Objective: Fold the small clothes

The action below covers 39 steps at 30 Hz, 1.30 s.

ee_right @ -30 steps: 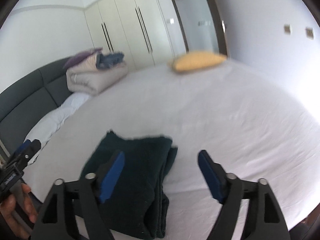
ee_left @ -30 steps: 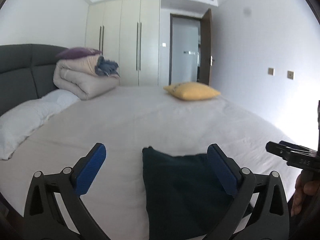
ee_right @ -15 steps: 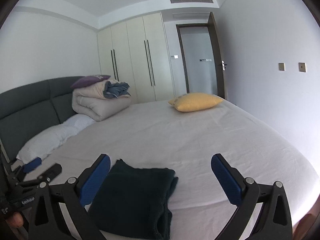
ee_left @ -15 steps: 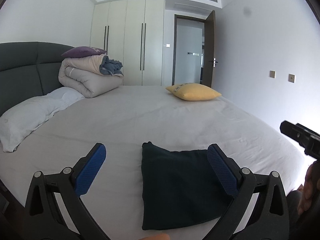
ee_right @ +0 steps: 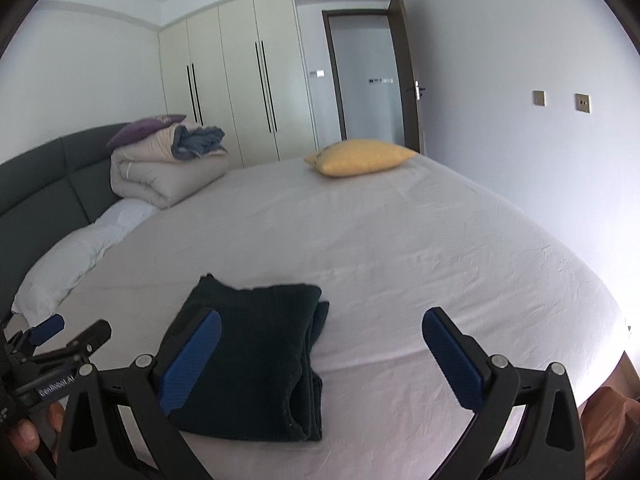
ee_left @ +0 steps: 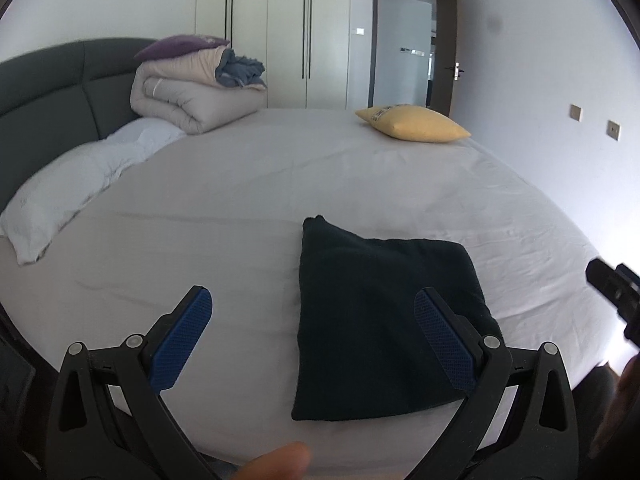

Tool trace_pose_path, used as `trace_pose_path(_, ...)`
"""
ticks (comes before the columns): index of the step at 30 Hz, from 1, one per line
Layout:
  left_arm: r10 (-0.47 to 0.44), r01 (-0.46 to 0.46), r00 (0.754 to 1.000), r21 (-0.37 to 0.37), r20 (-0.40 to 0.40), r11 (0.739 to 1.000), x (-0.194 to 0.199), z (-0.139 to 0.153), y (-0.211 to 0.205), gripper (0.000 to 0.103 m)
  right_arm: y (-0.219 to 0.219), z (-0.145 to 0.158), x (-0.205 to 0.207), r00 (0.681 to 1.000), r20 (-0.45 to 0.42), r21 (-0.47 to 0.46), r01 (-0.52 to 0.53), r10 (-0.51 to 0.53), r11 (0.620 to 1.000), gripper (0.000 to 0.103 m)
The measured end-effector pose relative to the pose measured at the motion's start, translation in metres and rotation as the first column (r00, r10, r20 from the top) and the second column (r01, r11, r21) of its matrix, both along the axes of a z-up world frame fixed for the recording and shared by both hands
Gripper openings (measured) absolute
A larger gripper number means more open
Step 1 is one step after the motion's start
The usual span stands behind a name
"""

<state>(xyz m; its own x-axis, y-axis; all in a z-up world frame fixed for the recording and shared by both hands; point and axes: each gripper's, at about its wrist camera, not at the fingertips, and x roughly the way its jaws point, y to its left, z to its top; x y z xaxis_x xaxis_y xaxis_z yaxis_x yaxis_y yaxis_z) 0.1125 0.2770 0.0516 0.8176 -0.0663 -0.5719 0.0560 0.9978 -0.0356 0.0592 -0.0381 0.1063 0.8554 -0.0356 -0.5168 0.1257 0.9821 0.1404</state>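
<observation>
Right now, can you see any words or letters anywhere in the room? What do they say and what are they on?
"GenRobot.AI": white letters on the black body of the left gripper, seen in the right wrist view.
Yellow pillow: a printed patch near its left corner, too blurred to read.
White pillow: a faint mark, too small to read.
Nothing else readable.

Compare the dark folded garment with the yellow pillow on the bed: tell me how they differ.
The dark folded garment is near-black and lies flat in stacked layers; the yellow pillow is bright and plump. The garment sits at the near edge of the bed, close to the claws; the pillow rests at the far side by the doorway. The garment looks coarse-textured, the pillow smooth. Both lie untouched on the sheet.
</observation>
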Motion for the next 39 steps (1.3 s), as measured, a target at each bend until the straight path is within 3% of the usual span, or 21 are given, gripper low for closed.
trace_pose_path(7,0.007,-0.007,0.998,0.017,-0.056,1.0,0.007,-0.017,0.002,0.103,0.014,-0.009,0.003,0.998,-0.049,-0.038,-0.042,0.04,0.998,0.103)
trace_pose_path(25,0.016,-0.015,0.987,0.008,-0.158,1.0,0.026,-0.052,0.012,0.103,0.022,-0.043,0.018,0.978,-0.198,-0.018,-0.064,0.059,0.998,0.103)
trace_pose_path(39,0.021,-0.017,0.982,0.026,-0.187,1.0,0.032,-0.069,0.01,0.103,0.027,-0.057,0.022,0.962,-0.265,-0.017,-0.072,0.065,0.997,0.103)
